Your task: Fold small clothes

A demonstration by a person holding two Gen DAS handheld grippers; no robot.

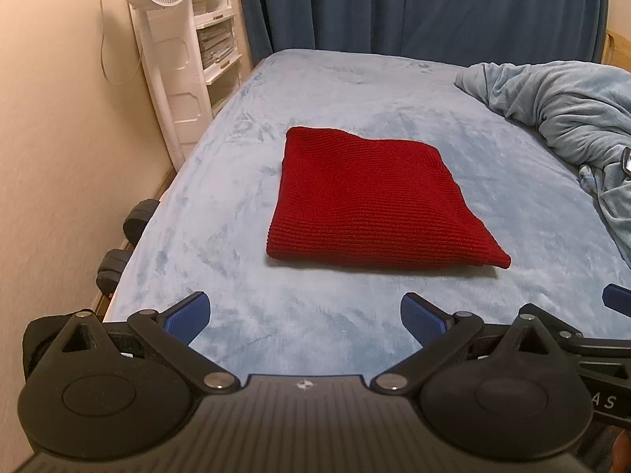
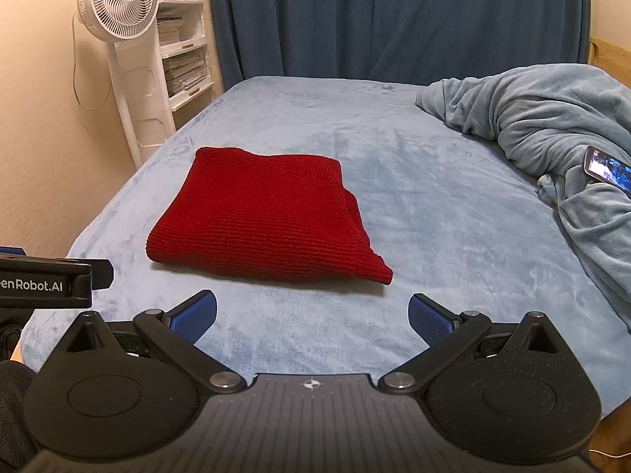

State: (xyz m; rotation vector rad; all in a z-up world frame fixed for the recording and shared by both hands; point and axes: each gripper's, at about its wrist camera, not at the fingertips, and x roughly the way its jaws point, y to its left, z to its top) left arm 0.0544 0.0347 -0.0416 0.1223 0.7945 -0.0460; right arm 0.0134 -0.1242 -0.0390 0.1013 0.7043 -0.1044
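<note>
A red knitted garment (image 1: 366, 201) (image 2: 268, 216) lies folded into a flat, roughly square stack on the light blue bed sheet (image 1: 315, 323) (image 2: 453, 213). My left gripper (image 1: 304, 317) hovers open over the sheet's near edge, short of the garment, with nothing between its blue pads (image 1: 189, 315). My right gripper (image 2: 312, 317) is likewise open and empty, held just in front of the garment's near right corner. In the right wrist view the left gripper's body (image 2: 47, 283) shows at the left edge.
A crumpled light blue blanket (image 2: 552, 126) (image 1: 560, 94) is heaped on the bed's right side, with a phone (image 2: 607, 167) lying on it. A white standing fan (image 2: 122, 39) and a shelf stand left of the bed, dark dumbbells (image 1: 126, 244) lie on the floor, and blue curtains (image 2: 394, 19) hang behind.
</note>
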